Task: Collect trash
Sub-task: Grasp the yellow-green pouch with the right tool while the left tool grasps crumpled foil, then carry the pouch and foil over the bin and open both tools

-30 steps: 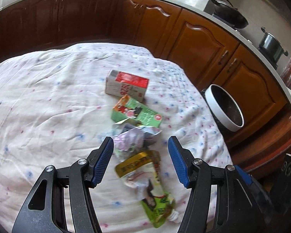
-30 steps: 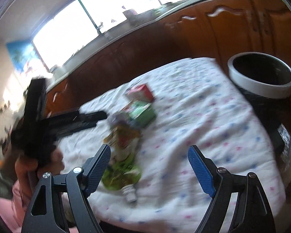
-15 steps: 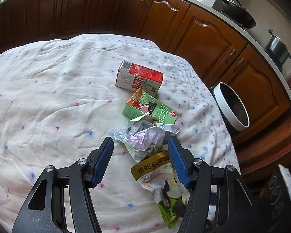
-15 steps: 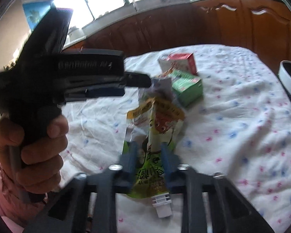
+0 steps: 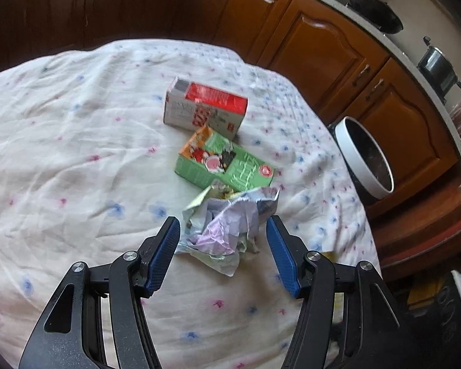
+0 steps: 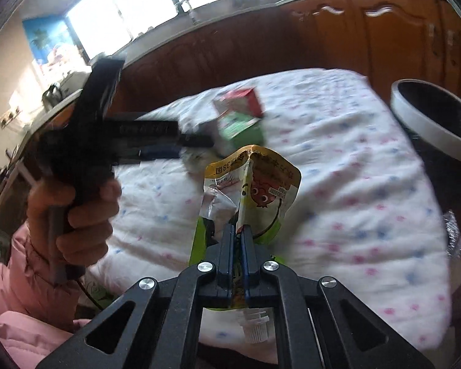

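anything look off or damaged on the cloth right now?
The green carton lies on its side with its top torn open, and the crumpled wrapper sits between the open left claw pads. The right claw pinches a creased spout pouch. Nothing spilled.

A yellow-green spout pouch [image 6: 252, 203] is clamped by the right gripper [image 6: 238, 230] above the dotted tablecloth [image 6: 338, 169], left of the white-rimmed bin [image 6: 427, 129].

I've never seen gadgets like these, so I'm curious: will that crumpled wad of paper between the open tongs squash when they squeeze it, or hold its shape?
The crumpled paper would probably squash: it is loose folds and creases, with hollows between them. It looks thin, so likely very light. Its ragged edges suggest it could shift or partly unfold as the left tongs close.
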A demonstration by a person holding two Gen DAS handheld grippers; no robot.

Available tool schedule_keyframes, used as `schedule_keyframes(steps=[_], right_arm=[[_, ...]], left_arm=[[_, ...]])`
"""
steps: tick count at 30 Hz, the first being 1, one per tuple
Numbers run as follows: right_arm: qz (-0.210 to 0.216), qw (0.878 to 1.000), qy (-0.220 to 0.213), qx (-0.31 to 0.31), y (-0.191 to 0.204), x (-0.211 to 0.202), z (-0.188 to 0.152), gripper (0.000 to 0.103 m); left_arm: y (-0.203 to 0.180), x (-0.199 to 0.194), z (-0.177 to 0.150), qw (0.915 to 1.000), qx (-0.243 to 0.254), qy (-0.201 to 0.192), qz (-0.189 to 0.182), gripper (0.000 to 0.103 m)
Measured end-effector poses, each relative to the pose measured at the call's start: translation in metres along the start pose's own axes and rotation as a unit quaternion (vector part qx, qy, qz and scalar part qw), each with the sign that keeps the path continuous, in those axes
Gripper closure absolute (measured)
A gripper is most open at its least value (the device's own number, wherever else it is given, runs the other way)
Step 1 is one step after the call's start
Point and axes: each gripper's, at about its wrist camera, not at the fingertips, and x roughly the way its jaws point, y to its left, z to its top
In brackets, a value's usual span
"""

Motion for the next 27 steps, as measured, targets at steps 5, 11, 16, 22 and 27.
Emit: schedule_keyframes(steps=[5,11,16,22,27], right_arm=[[-0.019,0.999,-0.023,0.03,-0.021,-0.012,0.009,0.099],[-0.019,0.998,-0.039,0.046,-0.036,-0.016,0.015,0.099],[-0.022,0.997,-0.056,0.053,-0.046,-0.027,0.019,0.099],[-0.037,0.994,-0.073,0.073,-0.069,-0.039,0.024,0.099],[-0.048,0.992,-0.083,0.088,-0.088,-0.047,0.026,0.099]], left_arm=[[-0.002,0.013,-0.007,0.9999,0.002,0.006,0.011,0.045],[-0.002,0.009,-0.006,0.9999,0.007,-0.014,0.006,0.076],[-0.016,-0.001,-0.009,0.9994,0.026,-0.019,-0.014,0.079],[-0.051,-0.011,-0.009,0.9968,0.066,-0.029,-0.034,0.079],[-0.08,-0.003,-0.006,0.9944,0.094,-0.024,-0.041,0.079]])
